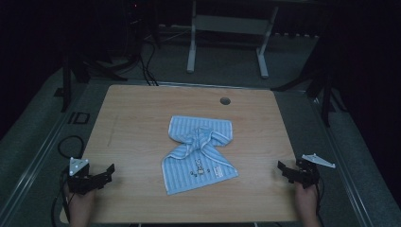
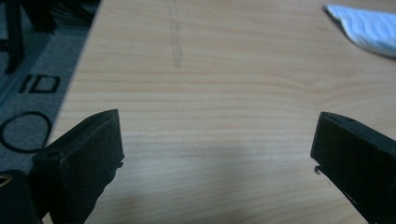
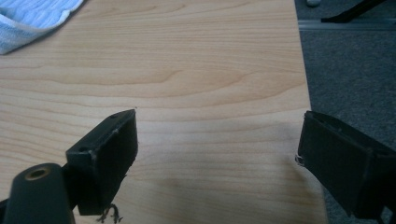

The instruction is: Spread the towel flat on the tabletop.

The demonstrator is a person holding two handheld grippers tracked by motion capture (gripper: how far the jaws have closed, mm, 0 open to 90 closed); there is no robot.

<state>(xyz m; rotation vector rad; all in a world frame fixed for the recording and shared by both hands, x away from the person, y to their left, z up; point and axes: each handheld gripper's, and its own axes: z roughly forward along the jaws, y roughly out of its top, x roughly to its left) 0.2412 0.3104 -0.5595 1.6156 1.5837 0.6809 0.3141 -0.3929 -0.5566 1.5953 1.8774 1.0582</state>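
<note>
A light blue striped towel (image 1: 200,152) lies crumpled in the middle of the wooden table (image 1: 137,118), twisted at its centre, with a small embroidered figure near its front edge. My left gripper (image 1: 108,173) rests at the table's front left corner, held by a hand, jaws wide open over bare wood (image 2: 217,135). A corner of the towel (image 2: 369,28) shows far right in the left gripper view. My right gripper (image 1: 283,169) sits at the front right edge, open with nothing between its jaws (image 3: 217,135). The towel's edge (image 3: 32,18) shows top left in the right gripper view.
A round cable hole (image 1: 225,100) is in the table near its far edge. Grey carpet surrounds the table, with a white desk frame (image 1: 227,42) behind, black stand legs on both sides and cables (image 1: 71,142) on the floor at left.
</note>
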